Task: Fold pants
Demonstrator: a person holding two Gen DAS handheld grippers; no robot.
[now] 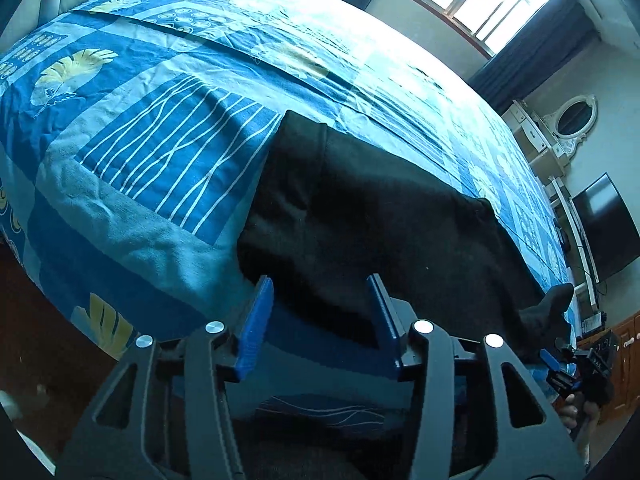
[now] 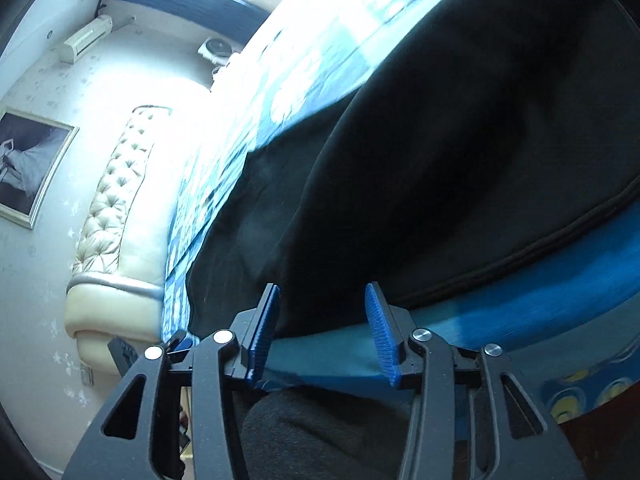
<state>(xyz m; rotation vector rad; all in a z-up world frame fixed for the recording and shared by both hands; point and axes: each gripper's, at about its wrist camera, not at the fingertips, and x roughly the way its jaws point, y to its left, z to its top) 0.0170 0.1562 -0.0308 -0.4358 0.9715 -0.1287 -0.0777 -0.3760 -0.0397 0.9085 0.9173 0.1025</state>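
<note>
At the near bed edge, my left gripper (image 1: 320, 320) and right gripper (image 2: 322, 328) both stand spread, empty, fronting the black pants (image 1: 380, 220) lying flat on the blue patterned bedspread (image 1: 160, 140). I judge each should bite the hem squarely through both layers.

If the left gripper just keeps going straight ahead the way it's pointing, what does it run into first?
Most likely the near edge of the black pants lying on the bed. The left gripper is open and aimed at that edge, though depth is hard to judge.
</note>
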